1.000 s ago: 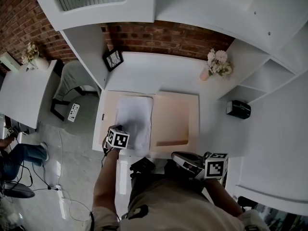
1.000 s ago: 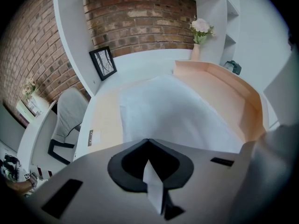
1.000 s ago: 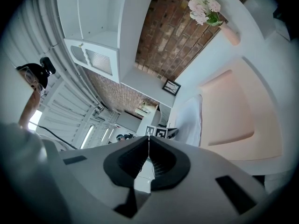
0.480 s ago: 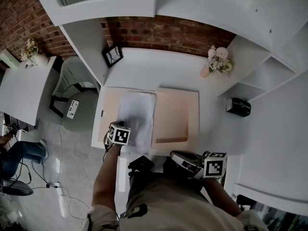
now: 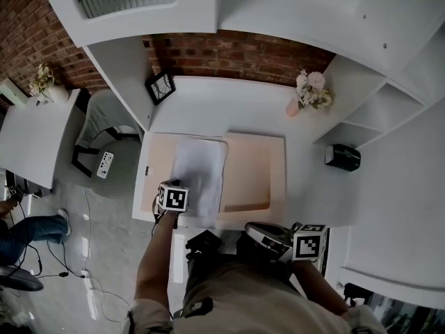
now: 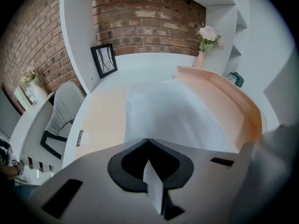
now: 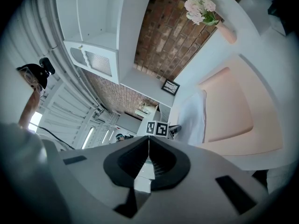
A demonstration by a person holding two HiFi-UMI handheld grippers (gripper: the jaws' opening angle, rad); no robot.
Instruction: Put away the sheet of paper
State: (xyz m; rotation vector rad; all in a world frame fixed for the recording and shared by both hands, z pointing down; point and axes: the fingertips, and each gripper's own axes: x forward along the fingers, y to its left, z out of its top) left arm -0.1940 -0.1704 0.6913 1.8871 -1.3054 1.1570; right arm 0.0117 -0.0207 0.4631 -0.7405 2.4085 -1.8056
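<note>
Desk: we see a white desk against a brick wall, with an open peach folder lying flat on it.
Sheet of paper: the sheet of paper lies on the left half of the folder. In the left gripper view it bulges a little instead of lying flat.
Left gripper: the left gripper is low over the sheet's near left corner. We read its jaws as together, with the sheet running straight into the seam – clamped on the paper's near edge.
Right gripper: the right gripper is held close to the person's body, off the desk's front edge and well apart from the folder. Its jaws are together with nothing between them.
Desk, back left: a black picture frame leans there.
Desk, back right: a pink vase of pale flowers stands there.
Shelf, right: a small black object sits there – we cannot tell what it is.
Floor, left: a grey chair stands beside the desk.
</note>
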